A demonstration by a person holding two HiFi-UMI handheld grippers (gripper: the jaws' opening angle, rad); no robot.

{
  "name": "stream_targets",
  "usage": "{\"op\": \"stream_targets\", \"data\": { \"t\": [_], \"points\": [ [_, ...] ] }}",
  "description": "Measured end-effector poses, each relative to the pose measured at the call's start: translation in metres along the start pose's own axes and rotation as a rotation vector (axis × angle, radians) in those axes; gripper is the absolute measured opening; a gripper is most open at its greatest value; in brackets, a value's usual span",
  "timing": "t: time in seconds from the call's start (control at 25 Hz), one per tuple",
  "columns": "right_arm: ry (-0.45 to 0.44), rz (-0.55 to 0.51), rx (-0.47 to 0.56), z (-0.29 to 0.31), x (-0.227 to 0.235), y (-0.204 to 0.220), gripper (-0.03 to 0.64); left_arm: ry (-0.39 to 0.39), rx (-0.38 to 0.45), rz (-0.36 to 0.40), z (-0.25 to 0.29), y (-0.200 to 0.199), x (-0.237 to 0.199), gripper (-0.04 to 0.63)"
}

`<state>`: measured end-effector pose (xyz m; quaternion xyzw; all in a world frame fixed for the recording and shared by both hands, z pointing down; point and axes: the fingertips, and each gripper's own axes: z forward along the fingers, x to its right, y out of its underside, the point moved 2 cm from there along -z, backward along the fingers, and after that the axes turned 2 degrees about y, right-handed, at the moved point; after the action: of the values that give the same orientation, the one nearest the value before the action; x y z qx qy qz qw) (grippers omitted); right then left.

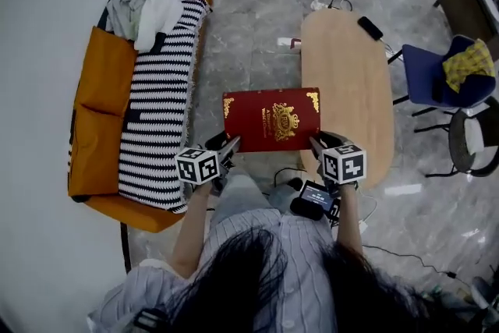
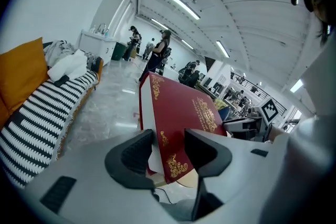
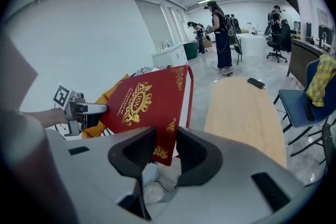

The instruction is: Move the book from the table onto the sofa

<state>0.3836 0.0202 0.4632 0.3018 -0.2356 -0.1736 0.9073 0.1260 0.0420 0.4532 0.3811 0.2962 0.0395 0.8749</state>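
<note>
From where I stand, the large dark-red hardcover book with gold ornament [image 1: 271, 119] is in the air. It is clear of the oval pale-wood tabletop [image 1: 355, 97] and hangs over the strip of grey marble floor [image 1: 257, 19] between that and the orange sofa with its black-and-white striped throw [image 1: 156, 121]. It lies roughly flat, cover up, and is carried by its near edge alone. The left tool [image 1: 231, 144] is clamped on the near left corner and the right tool [image 1: 318, 143] on the near right corner. Each pair of jaws stands partly apart, pressed onto the book's thickness, with nothing else between them.

Most of the weight reaches out beyond the two grips. I would hold both squeezes firm and swing both hands towards the sofa together, at matching height, so the cover is neither twisted nor levered open and the far edge does not droop. The bare striped stretch in the middle looks the best landing spot, away from the heap of pale clothes [image 1: 152, 8] at the far end. The book should settle on the soft seat before either tool lets go.

The tabletop is nearly bare, with one slim black thing [image 1: 369, 28] near its far end, a phone or a remote. Beside it stands a blue chair [image 1: 433, 74] with a yellow checked cloth [image 1: 468, 62] on it. Cables trail over the floor. It is a long white hall with strip lights, and people stand further off.
</note>
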Motion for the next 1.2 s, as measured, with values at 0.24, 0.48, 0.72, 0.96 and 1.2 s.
{"op": "stream_targets", "data": {
  "t": [0.24, 0.48, 0.72, 0.96, 1.2],
  "points": [
    [-0.049, -0.051, -0.042, 0.047, -0.05, -0.029, 0.129, -0.028, 0.04, -0.038, -0.037, -0.011, -0.059, 0.198],
    [-0.085, -0.09, -0.084, 0.096, -0.112, -0.065, 0.129, -0.065, 0.08, -0.087, -0.08, -0.032, -0.125, 0.198],
    [-0.121, -0.143, -0.115, 0.154, -0.177, -0.089, 0.129, -0.099, 0.12, -0.114, -0.124, -0.041, -0.198, 0.198],
    [-0.142, -0.194, -0.141, 0.205, -0.238, -0.111, 0.129, -0.136, 0.158, -0.138, -0.165, -0.052, -0.263, 0.198],
    [-0.174, -0.259, -0.175, 0.247, -0.297, -0.127, 0.129, -0.186, 0.194, -0.164, -0.209, -0.05, -0.312, 0.198]
  ]
}}
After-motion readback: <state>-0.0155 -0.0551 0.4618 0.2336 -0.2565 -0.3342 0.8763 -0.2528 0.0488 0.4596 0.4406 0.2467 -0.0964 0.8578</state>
